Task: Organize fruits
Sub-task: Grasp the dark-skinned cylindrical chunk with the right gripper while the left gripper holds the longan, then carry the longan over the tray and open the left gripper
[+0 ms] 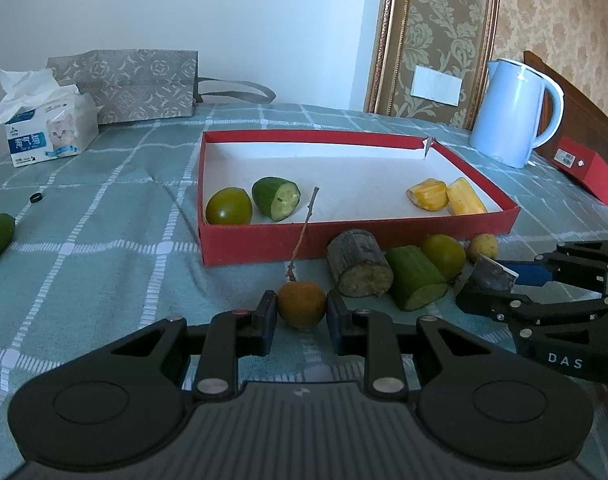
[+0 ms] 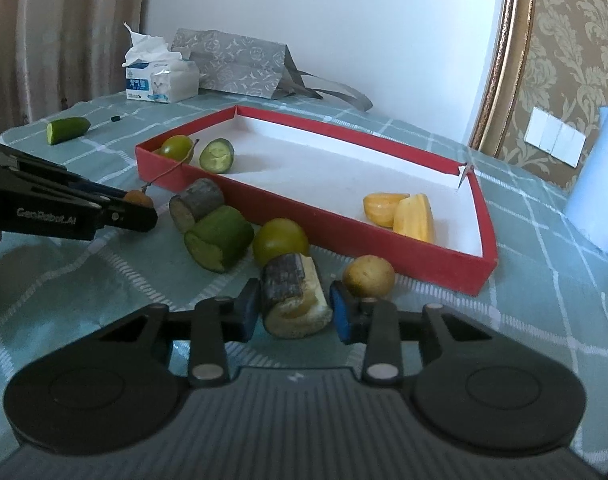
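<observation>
Jaws level, straddling longan point(image 1: 302, 304), sugarcane point(image 2: 294, 300).

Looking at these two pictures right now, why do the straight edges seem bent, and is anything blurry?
Left wrist view: the fisheye lens bows the red box rim and darkens the corners; soft daylight, the left gripper body slightly blurred. Right wrist view: the box skews into a wedge, the right gripper base is soft, the fruit stays sharp.

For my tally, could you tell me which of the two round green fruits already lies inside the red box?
The green fruit beside the cut cucumber piece; the other lies outside.
</observation>
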{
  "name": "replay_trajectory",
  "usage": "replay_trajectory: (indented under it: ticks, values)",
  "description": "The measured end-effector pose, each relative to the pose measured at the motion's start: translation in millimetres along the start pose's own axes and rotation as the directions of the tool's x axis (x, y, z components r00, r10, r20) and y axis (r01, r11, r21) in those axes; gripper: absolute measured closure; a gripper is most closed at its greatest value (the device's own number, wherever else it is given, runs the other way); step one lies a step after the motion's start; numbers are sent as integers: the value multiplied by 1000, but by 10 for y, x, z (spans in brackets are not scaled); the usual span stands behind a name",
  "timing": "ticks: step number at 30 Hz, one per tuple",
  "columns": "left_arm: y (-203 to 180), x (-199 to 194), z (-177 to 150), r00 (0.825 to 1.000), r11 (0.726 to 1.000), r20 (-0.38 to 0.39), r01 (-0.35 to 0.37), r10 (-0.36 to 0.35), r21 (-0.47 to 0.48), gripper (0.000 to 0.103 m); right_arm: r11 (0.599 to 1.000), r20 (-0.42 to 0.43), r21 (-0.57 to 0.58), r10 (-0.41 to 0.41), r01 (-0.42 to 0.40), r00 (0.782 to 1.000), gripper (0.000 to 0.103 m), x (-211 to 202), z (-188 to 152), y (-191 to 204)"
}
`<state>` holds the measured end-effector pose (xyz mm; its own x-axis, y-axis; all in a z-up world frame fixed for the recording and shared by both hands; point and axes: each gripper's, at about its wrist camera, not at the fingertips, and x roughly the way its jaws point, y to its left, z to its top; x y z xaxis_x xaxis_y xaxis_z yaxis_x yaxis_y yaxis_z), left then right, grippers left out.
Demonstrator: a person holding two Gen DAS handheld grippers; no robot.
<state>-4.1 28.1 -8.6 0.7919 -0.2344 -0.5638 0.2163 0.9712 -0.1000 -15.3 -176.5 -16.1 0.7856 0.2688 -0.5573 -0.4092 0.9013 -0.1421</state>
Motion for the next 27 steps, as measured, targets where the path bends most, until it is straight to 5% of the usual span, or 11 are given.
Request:
replay_trajectory:
  ticks: [18, 27]
  values:
    - [-22, -37, 56, 1000, 1000, 0, -17, 17, 5, 77, 1000, -2, -3, -1, 1, 1000, 68, -7, -12, -3]
    - [-27, -85, 440, 998, 1000, 62, 11, -12, 15, 77, 1000, -1, -2, -1, 1, 1000, 68, -12, -16, -2]
